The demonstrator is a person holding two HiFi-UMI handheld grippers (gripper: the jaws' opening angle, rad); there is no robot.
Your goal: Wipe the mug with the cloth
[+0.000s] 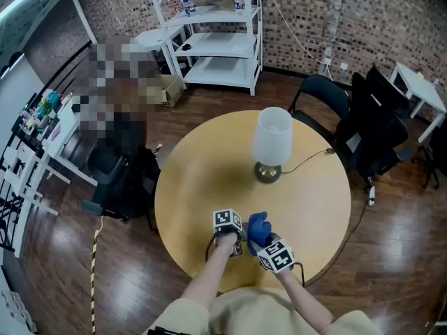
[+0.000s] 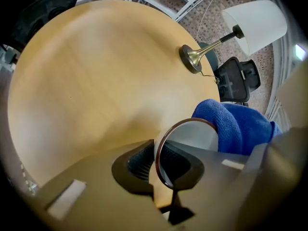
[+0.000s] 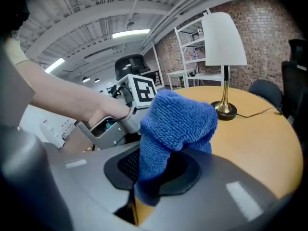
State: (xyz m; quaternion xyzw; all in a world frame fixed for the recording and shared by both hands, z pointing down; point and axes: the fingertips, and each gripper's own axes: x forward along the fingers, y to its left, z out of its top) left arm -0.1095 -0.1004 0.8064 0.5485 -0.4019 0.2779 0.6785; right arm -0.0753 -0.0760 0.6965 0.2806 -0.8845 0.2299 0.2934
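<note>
Round pale-wood table (image 1: 202, 180) at centre frame, on a dark glossy plank floor (image 1: 126, 271). Table lamp with white drum shade and brass foot (image 1: 272, 139) stands right of the table's centre. Its thin black cord (image 1: 307, 160) runs toward the right edge.

At the near edge, left gripper (image 1: 229, 225) and right gripper (image 1: 269, 246) sit side by side, almost touching, each carrying a black-and-white marker cube. Bunched blue terry cloth (image 1: 258, 227) sits at the right gripper's front, just beside the left one.

Black office chairs (image 1: 321, 96) stand beyond the table, to the right. White metal shelving unit (image 1: 216, 26) stands against the brick wall (image 1: 391, 12), with a brown cardboard box (image 1: 164, 89) to its left.
</note>
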